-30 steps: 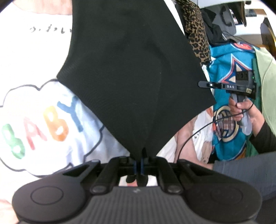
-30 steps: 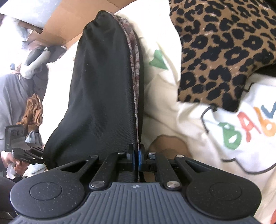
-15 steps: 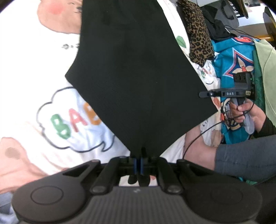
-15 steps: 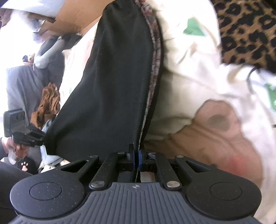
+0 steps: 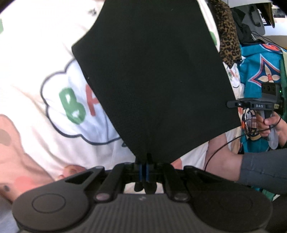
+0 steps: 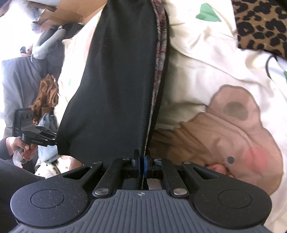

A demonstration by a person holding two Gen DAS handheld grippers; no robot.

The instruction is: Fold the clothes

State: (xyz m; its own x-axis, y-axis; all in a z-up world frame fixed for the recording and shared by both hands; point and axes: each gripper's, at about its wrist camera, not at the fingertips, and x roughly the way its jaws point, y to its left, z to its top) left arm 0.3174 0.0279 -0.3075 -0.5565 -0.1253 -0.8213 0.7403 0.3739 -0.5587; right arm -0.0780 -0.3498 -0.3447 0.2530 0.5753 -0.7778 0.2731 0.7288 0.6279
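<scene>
A black garment (image 5: 152, 80) hangs stretched between my two grippers above a white blanket. My left gripper (image 5: 144, 161) is shut on its lower corner, and the cloth fans upward from the pads. At the right of this view, my right gripper (image 5: 233, 104) pinches the garment's far corner in a person's hand. In the right wrist view the black garment (image 6: 116, 80) shows a patterned reddish-grey trim (image 6: 159, 53) along its right edge. There my right gripper (image 6: 143, 159) is shut on that edge. The left gripper (image 6: 52, 138) holds the opposite corner at the left.
The white blanket (image 5: 44, 53) carries a cloud print with coloured letters and a bear print (image 6: 233, 134). A leopard-print cloth (image 6: 260, 23) lies at the upper right, a teal patterned garment (image 5: 260, 71) beside it. Brown (image 6: 47, 93) and light-blue (image 6: 46, 148) clothes lie at the left, below a cardboard box (image 6: 68, 12).
Both grippers have carried the stretched black garment across the blanket, away from the leopard cloth; the bear print has come into the right wrist view. Both grips are unchanged.
</scene>
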